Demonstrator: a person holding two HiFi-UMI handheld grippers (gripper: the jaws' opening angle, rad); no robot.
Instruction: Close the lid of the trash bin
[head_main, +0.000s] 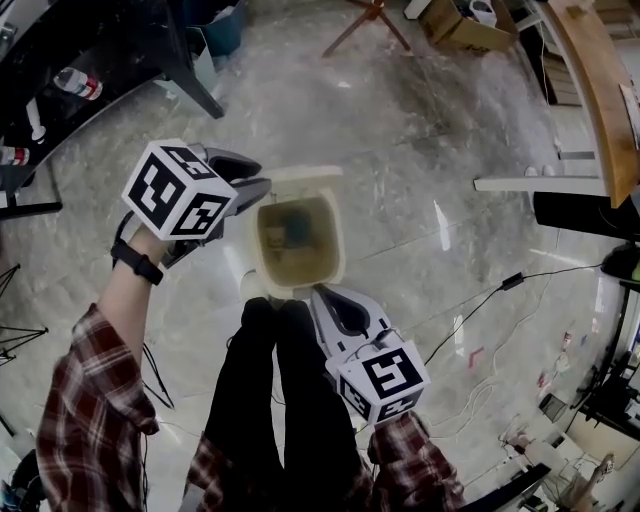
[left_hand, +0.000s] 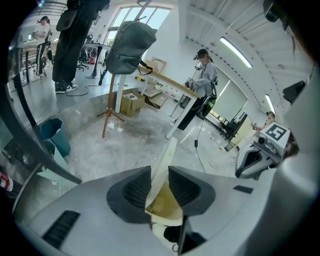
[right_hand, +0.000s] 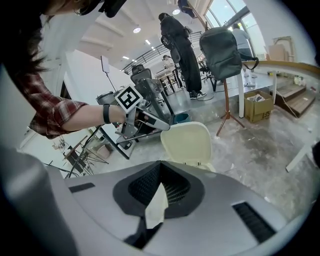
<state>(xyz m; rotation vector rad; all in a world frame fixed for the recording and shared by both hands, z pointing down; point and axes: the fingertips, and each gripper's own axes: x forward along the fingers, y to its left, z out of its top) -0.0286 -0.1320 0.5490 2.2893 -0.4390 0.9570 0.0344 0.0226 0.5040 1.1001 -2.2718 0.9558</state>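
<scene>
Now | left hand-held gripper (left_hand: 159, 175) pinches upright lid (right_hand: 186, 142) by side edge | right hand-held gripper (right_hand: 161, 167) clamps bin rim (head_main: 338, 245) | lid likely light, stiff plastic.

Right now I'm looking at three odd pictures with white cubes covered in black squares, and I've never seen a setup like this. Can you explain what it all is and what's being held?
There is no robot here. A person holds a hand-held gripper in each hand, and the marked cubes are part of those grippers. The head view comes from a camera on the person's head, looking down at the floor. The other two pictures come from cameras riding on each gripper, looking along its jaws. On the floor stands a cream trash bin, with its lid tipped up and open. The left gripper is closed on the lid's edge. The right gripper has its jaws together and seems to pinch the bin's front rim.
</scene>
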